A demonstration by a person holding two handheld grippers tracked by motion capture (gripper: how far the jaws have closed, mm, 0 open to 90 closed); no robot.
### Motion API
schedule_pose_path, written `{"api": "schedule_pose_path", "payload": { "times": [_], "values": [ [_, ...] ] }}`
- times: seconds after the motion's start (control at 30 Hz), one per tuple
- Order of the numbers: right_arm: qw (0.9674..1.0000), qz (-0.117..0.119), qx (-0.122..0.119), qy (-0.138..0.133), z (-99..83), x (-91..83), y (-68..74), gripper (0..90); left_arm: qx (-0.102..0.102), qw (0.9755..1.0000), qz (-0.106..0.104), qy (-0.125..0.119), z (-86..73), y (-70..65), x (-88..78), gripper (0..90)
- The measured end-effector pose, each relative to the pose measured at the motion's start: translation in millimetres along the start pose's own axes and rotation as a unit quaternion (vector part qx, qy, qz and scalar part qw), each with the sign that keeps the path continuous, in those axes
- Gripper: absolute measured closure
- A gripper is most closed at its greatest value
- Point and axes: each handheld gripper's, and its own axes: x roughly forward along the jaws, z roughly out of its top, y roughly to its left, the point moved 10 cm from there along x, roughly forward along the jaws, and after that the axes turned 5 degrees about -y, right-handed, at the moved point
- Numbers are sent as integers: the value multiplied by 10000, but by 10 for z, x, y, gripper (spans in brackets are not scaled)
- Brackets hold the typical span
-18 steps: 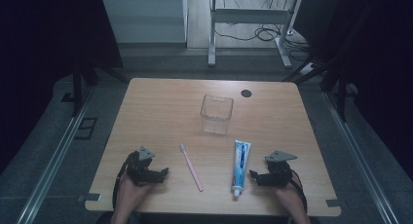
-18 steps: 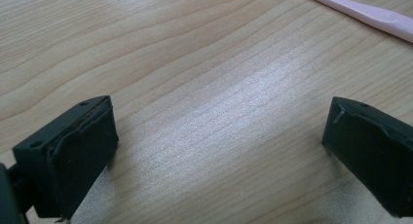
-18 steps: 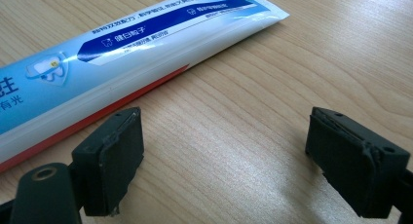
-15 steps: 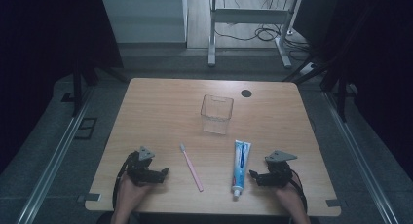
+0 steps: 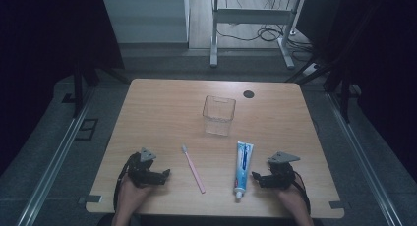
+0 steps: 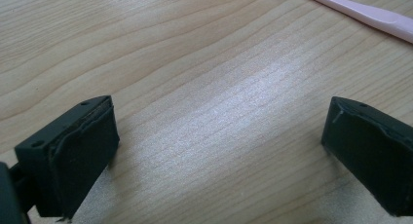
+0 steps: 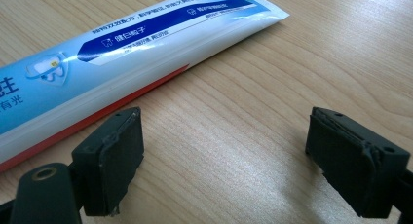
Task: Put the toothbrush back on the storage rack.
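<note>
Both grippers' jaws wide apart, holding nothing

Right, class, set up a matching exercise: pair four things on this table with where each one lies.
Things:
1 toothbrush
2 toothpaste tube
3 clear cup
4 dark round spot

Places:
A beside the right gripper
B near the table's far edge
C between the left gripper and the tube
D mid-table, beyond the tube

Pairs: 1-C, 2-A, 3-D, 4-B
</note>
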Motion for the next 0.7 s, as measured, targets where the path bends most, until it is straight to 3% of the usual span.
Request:
{"api": "schedule_pose_path", "payload": {
  "times": [0.4, 0.43, 0.57, 0.7],
  "values": [
    [10000, -1, -5, -2, 0, 0, -1, 136, 47, 9999, -48, -150, 18, -18, -25, 92],
    [10000, 0, -6, -2, 1, 0, -1, 137, 48, 9998, -61, -187, 22, -23, -28, 136],
    [10000, 0, -6, -2, 1, 0, -1, 137, 77, 9998, -79, -189, 26, -31, -38, 152],
    [10000, 0, -7, -3, 1, 0, -1, 137, 128, 9996, -145, -201, 35, -52, -56, 228]
  ]
}}
